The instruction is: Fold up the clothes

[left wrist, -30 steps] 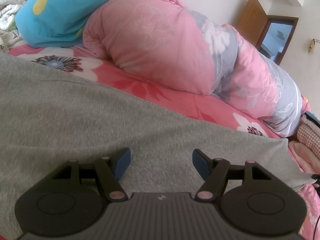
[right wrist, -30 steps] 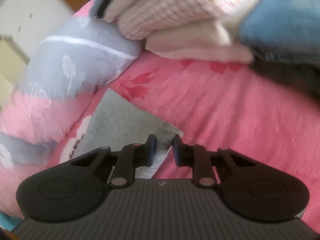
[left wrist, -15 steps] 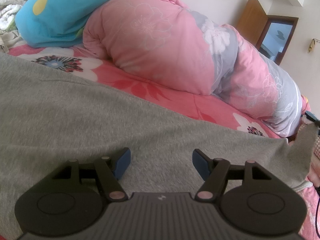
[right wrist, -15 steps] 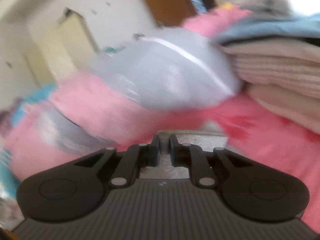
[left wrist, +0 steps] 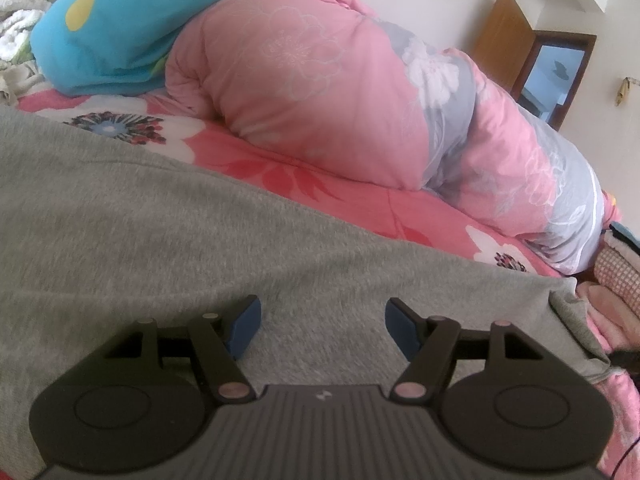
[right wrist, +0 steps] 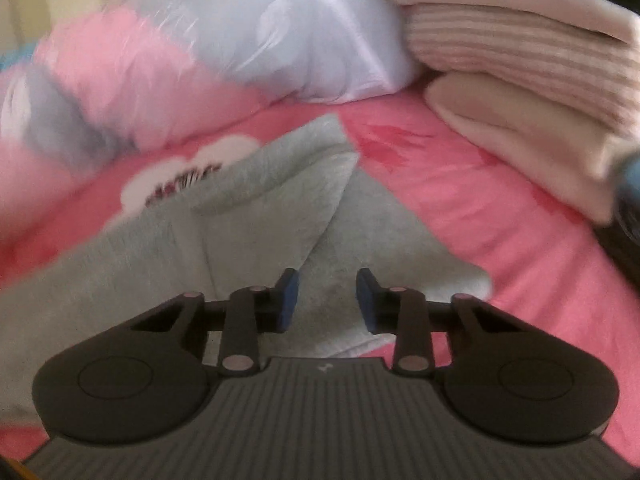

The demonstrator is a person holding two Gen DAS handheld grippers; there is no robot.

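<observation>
Right gripper (right wrist: 326,298) jaws just opened (nothing pinched) | grey garment (right wrist: 248,240) corner folded over

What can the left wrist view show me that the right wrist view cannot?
Only the left wrist view shows the blue pillow, the wooden door and the left gripper, its jaws open over flat cloth. Only the right wrist view shows the folded-over corner of the garment, the full stack of folded clothes and the right gripper, whose jaws have just been opening, with nothing pinched between them. Both views share the grey garment, the pink floral bedsheet and the rolled pink and grey quilt.
</observation>
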